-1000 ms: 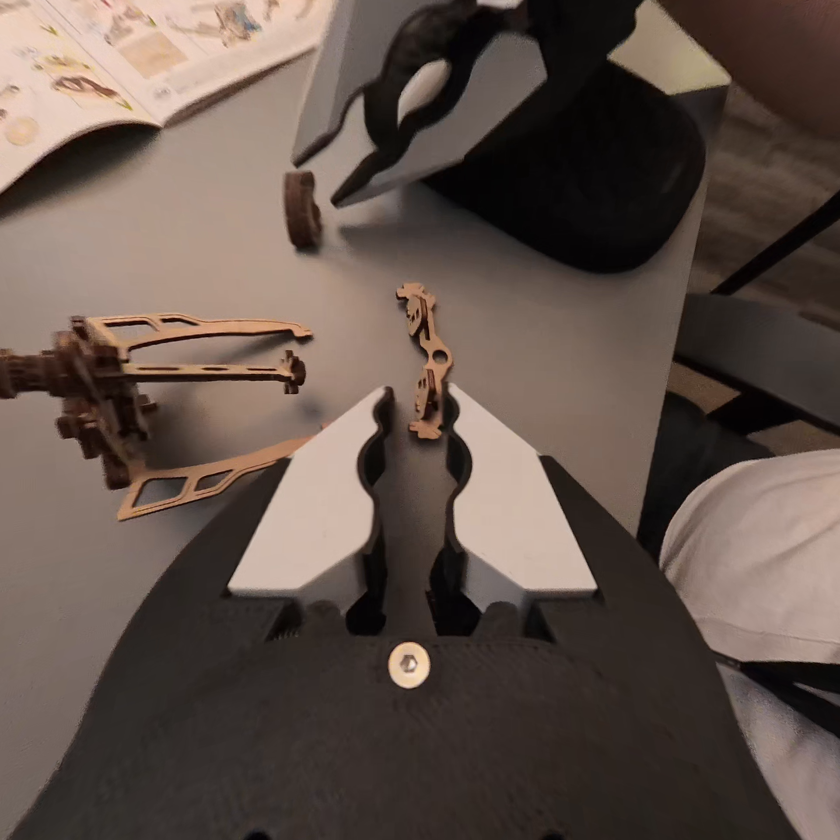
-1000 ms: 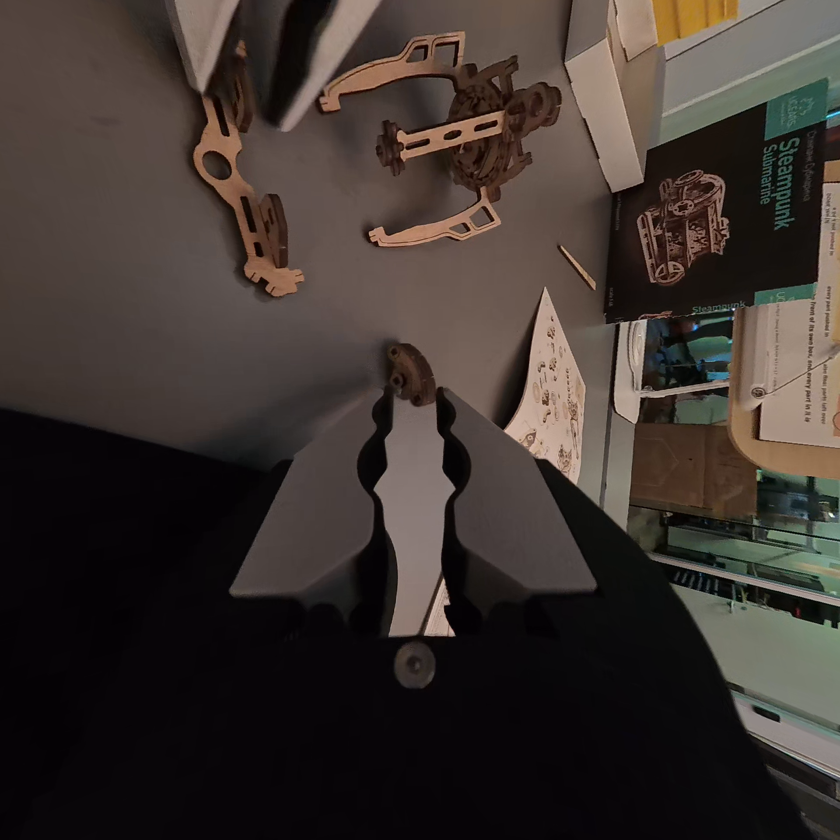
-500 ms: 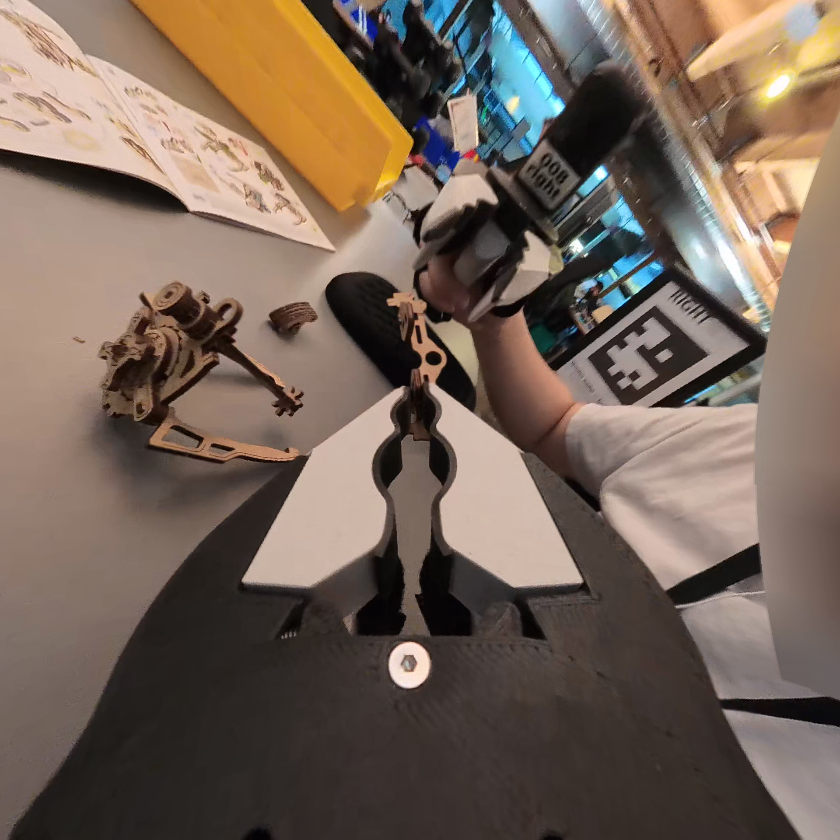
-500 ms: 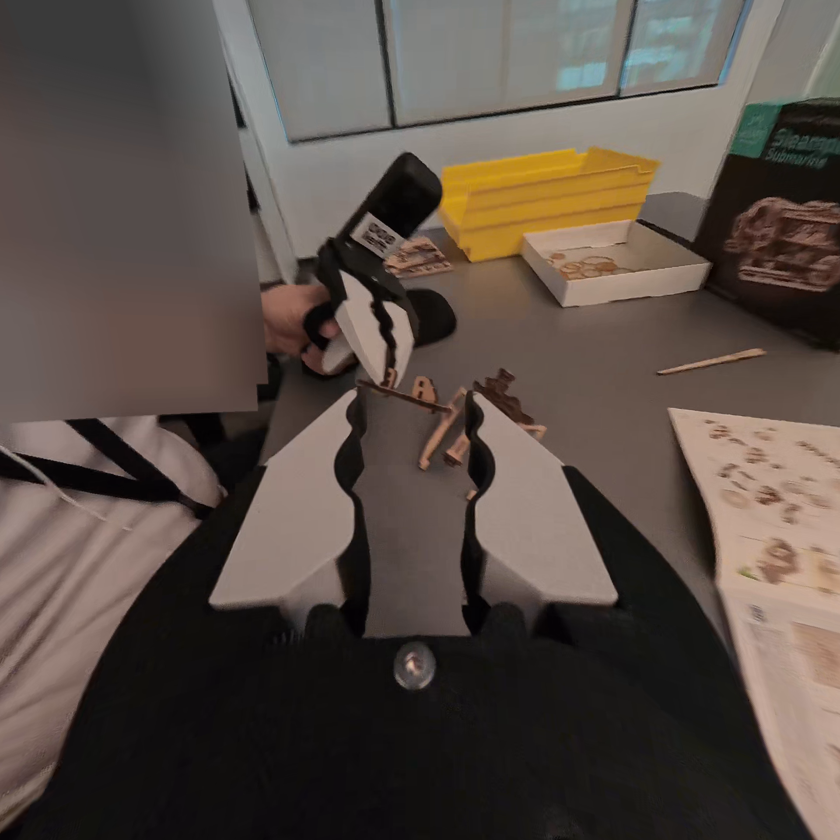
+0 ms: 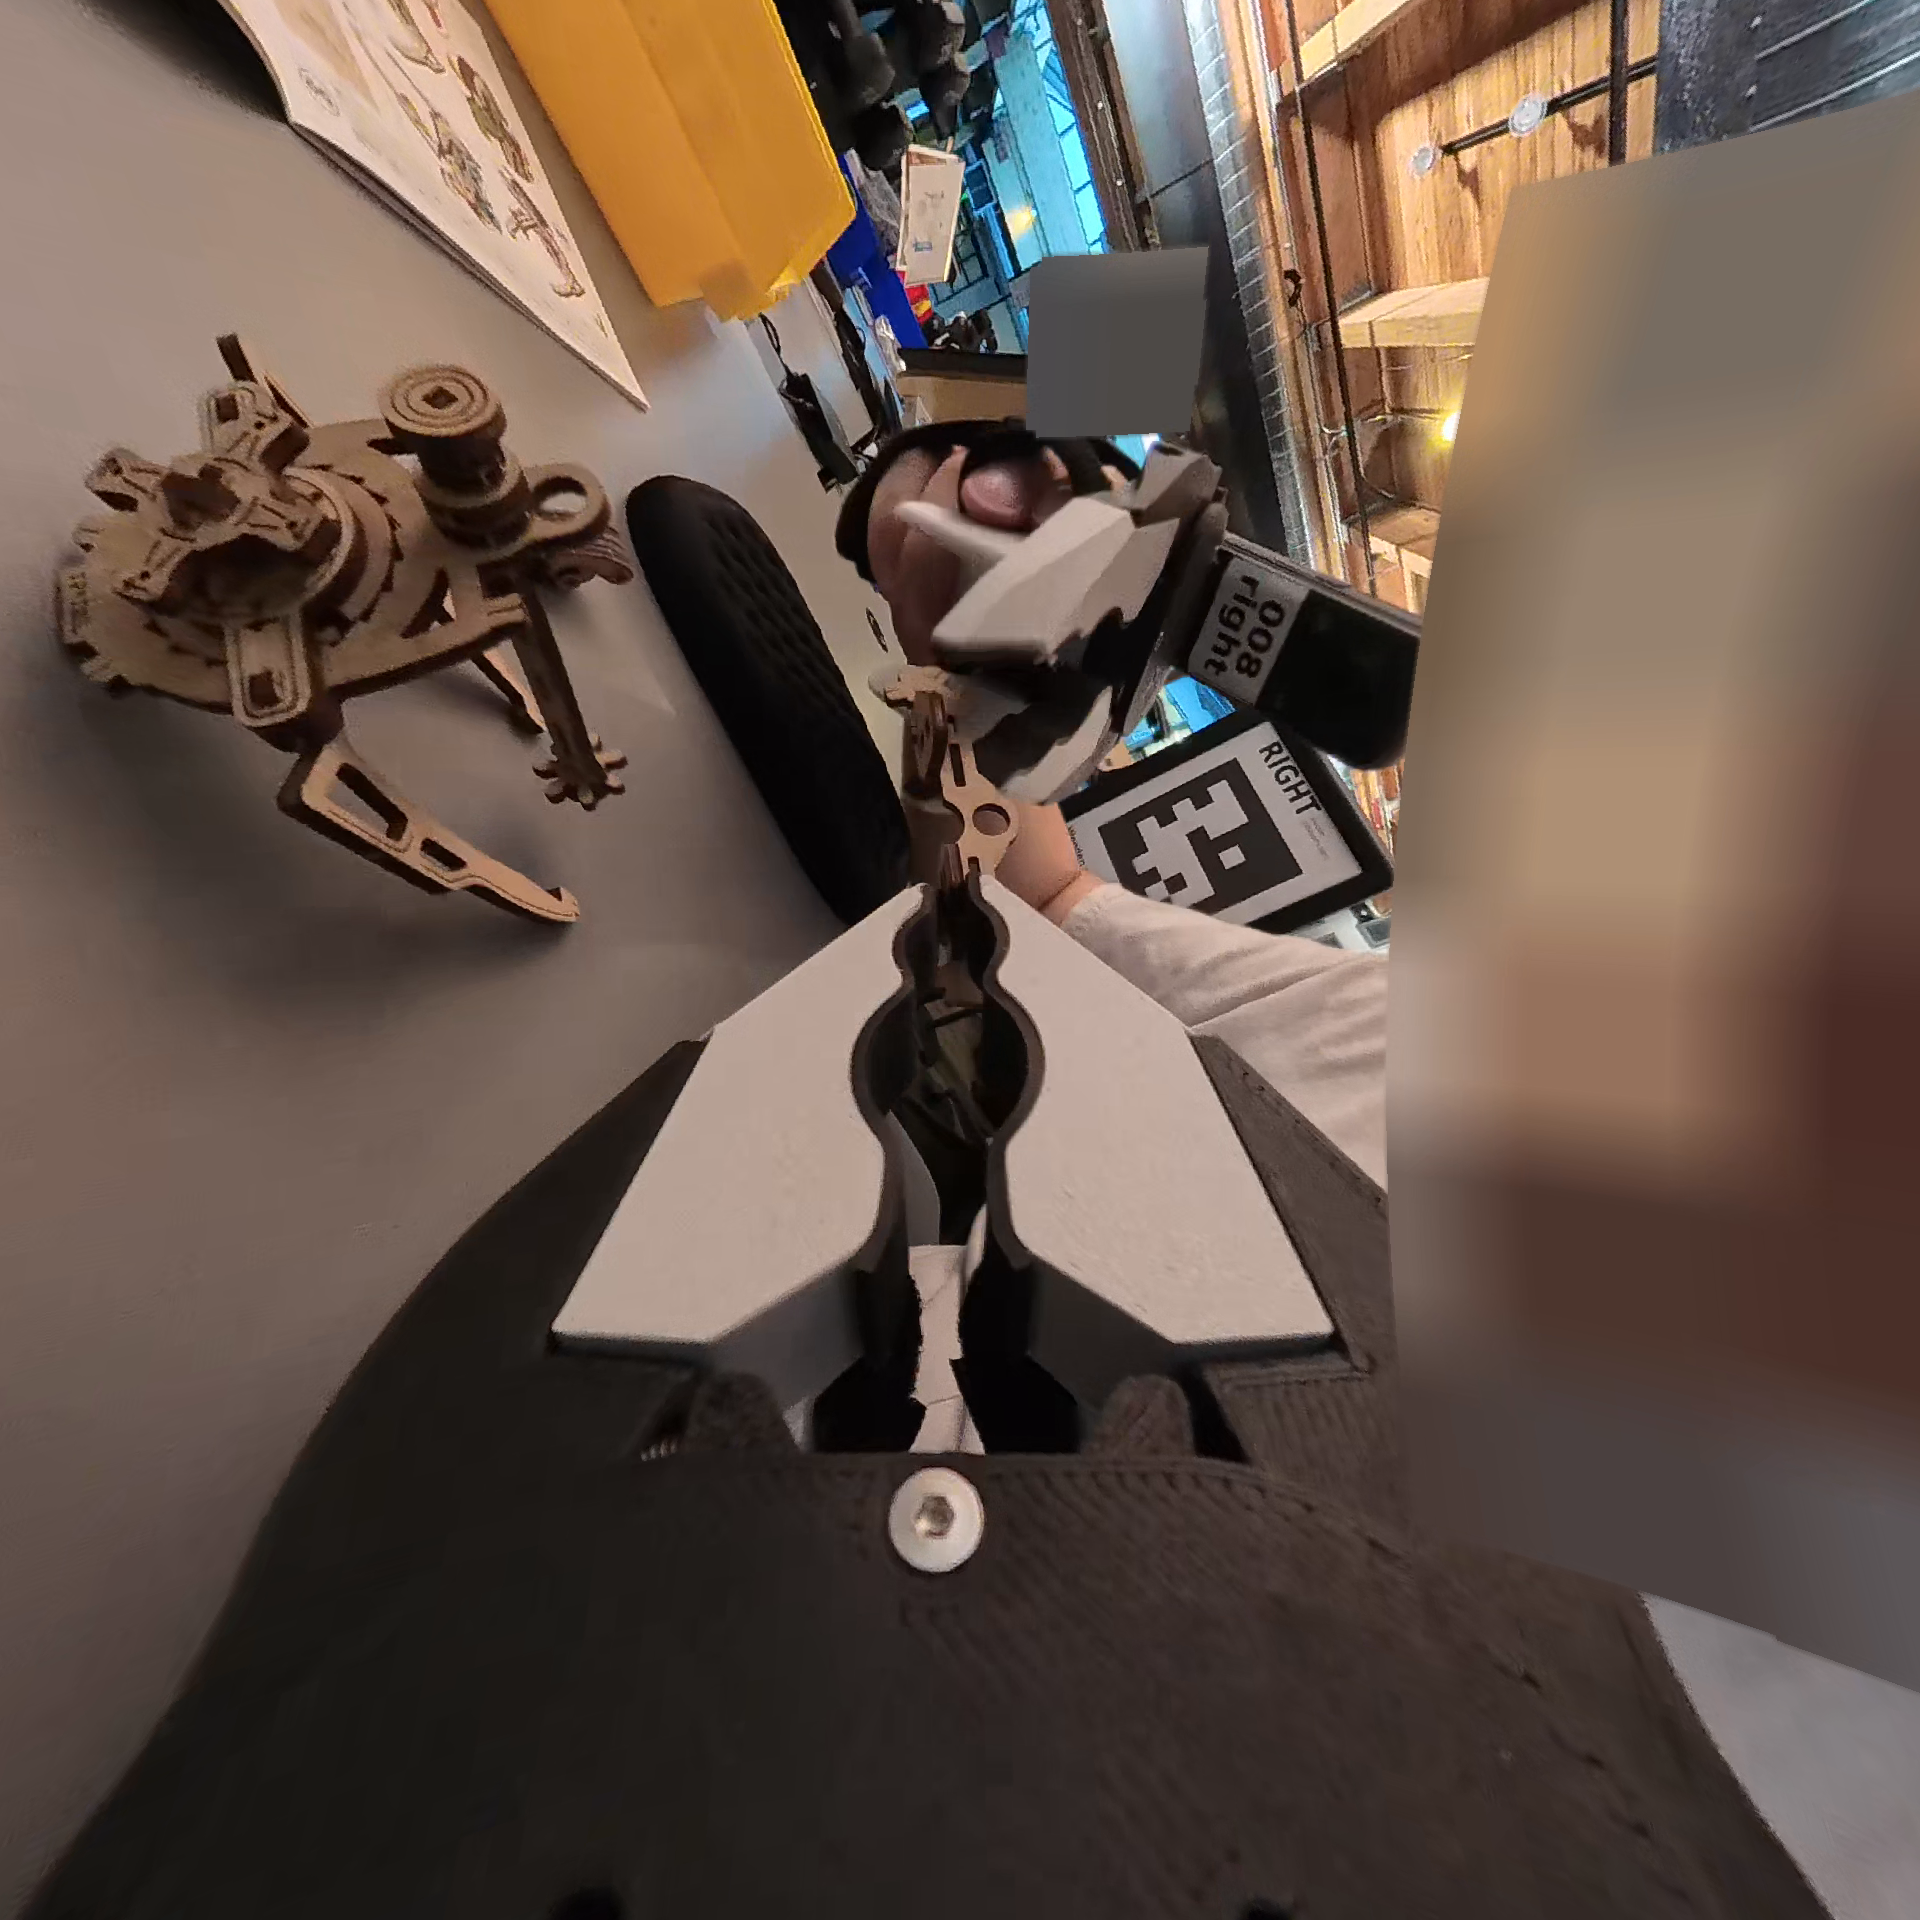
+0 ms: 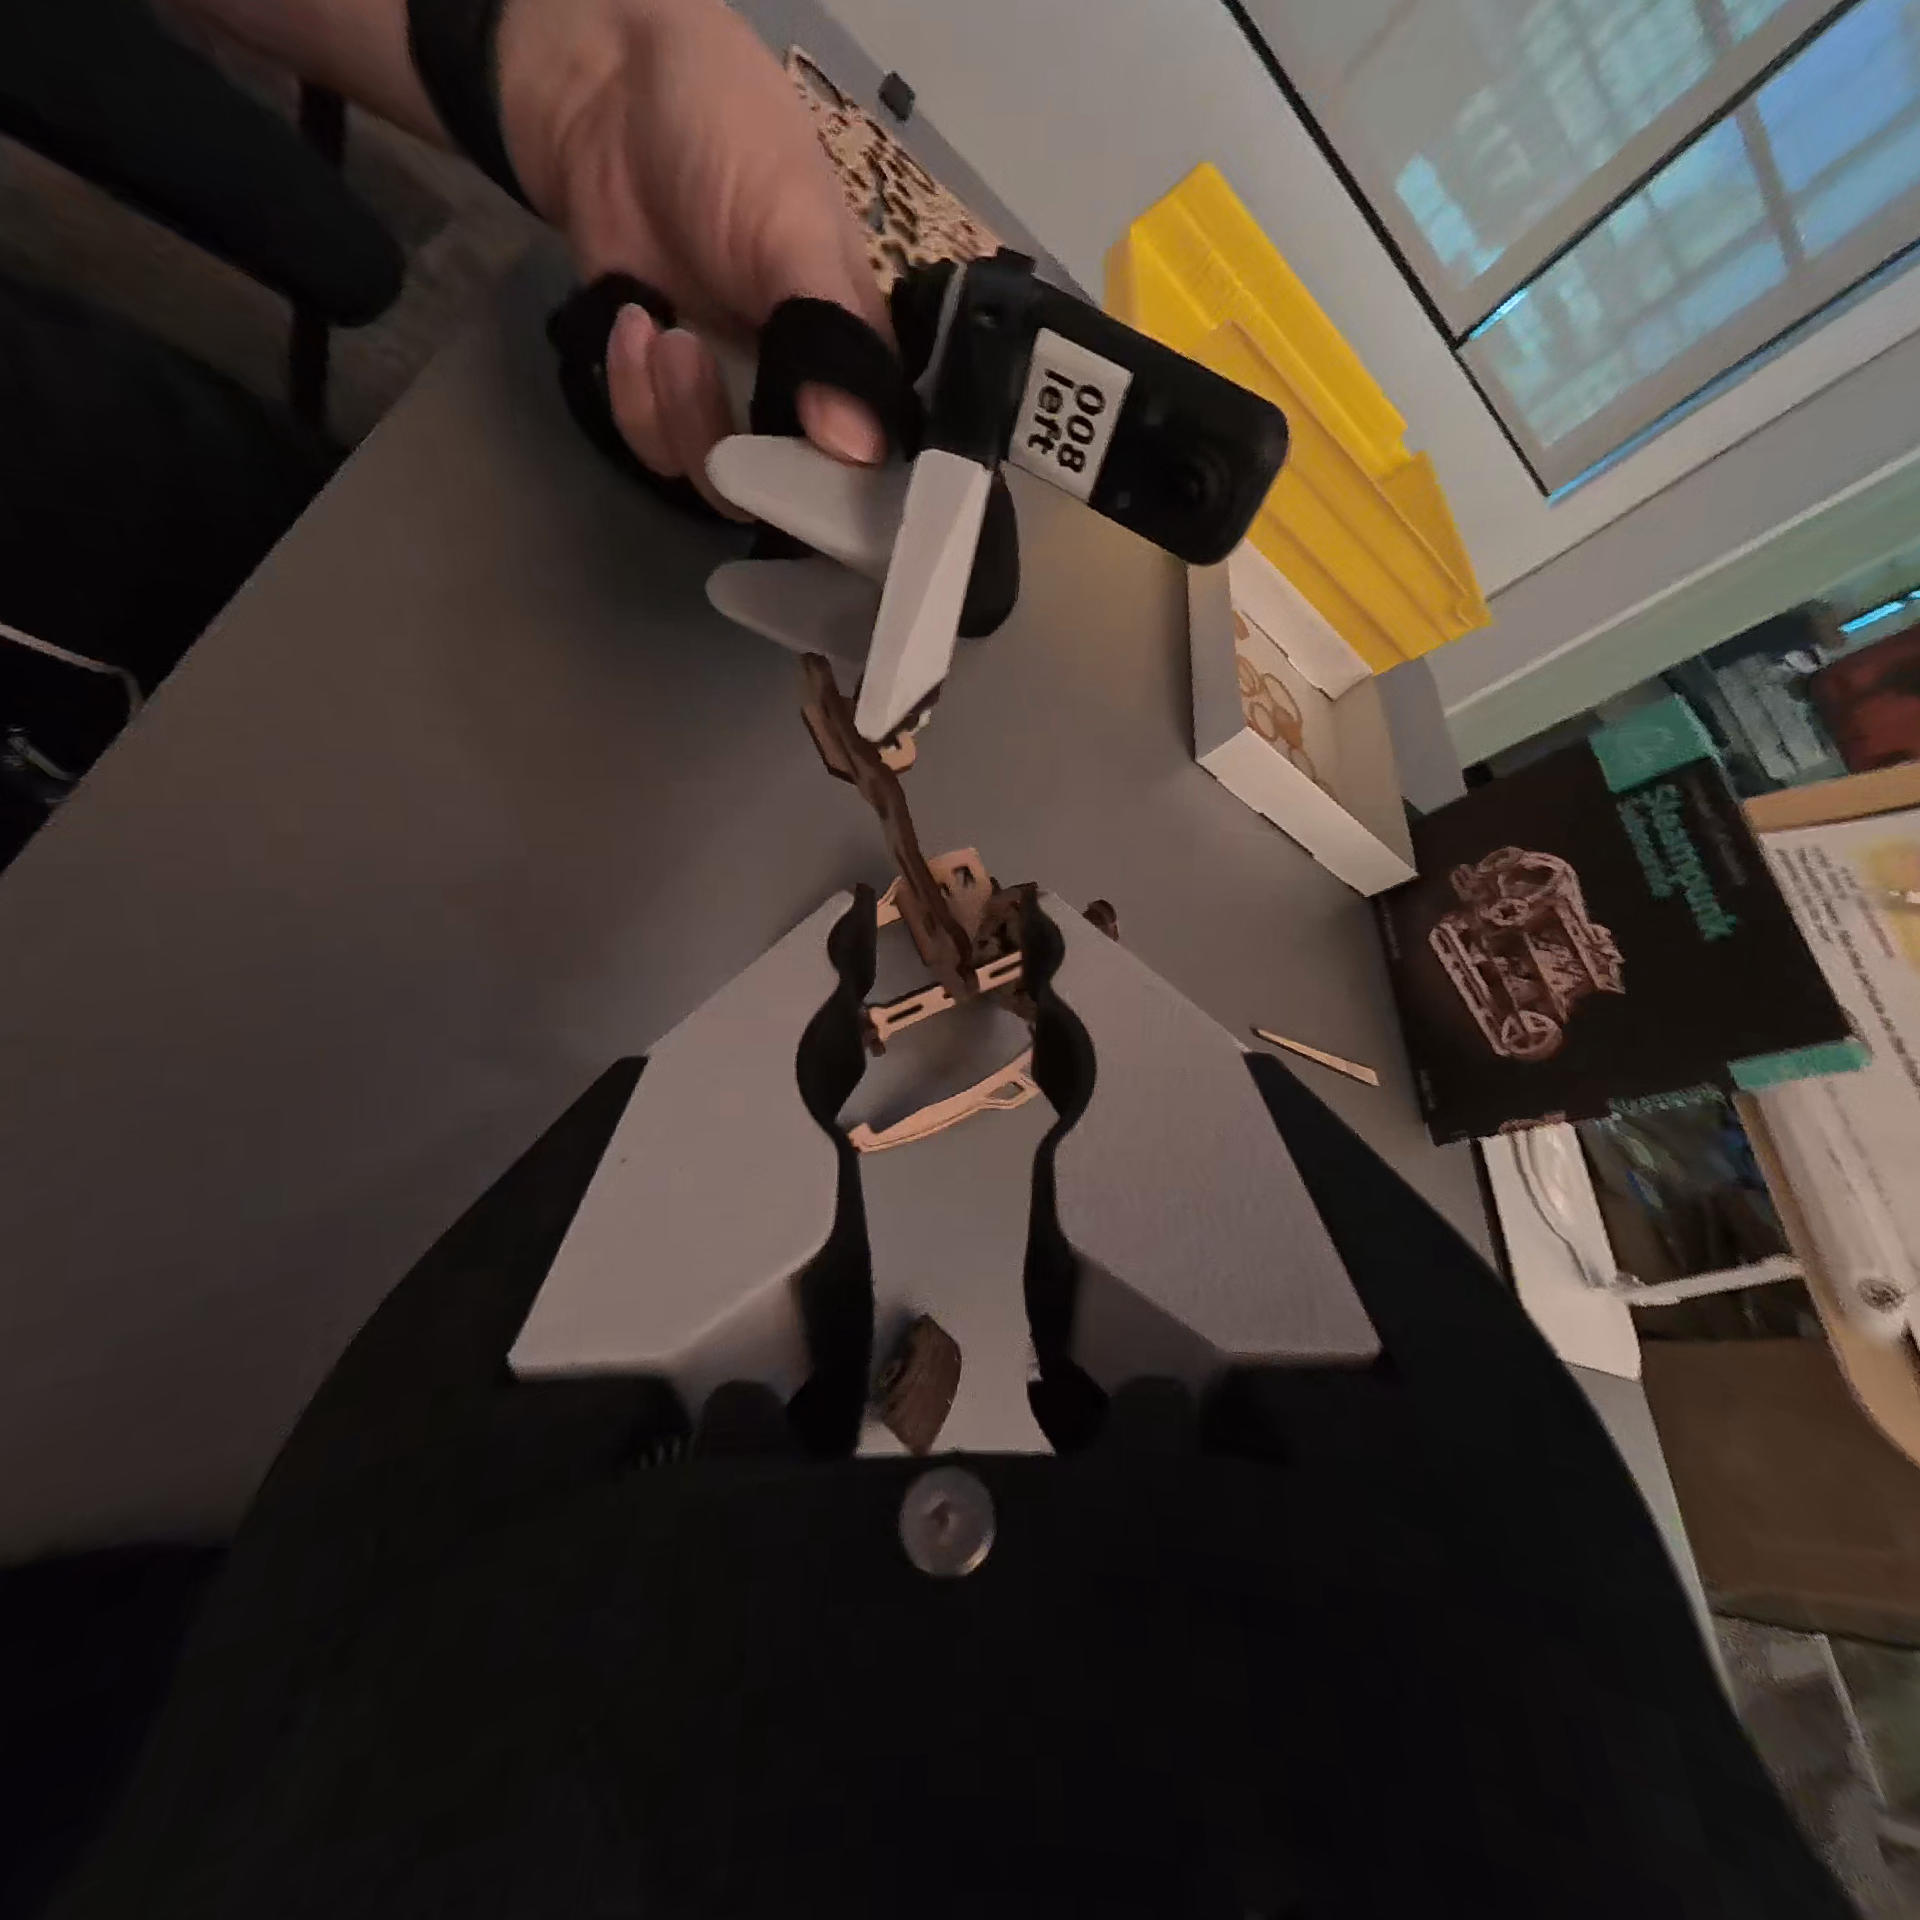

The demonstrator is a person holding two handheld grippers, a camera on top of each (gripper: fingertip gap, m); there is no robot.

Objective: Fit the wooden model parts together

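Showing small wheel in right view only

Grey table, matt top. On it: part-built wooden model with three thin arms, resting on the surface; open instruction booklet near the far edge; stacked yellow bins just beyond the booklet; black perforated pad beside the model; small dark wooden wheel, lying apart from the model; thin wooden stick, alone; shallow white box holding light wooden rings, next to the bins; dark kit box standing at the table's edge
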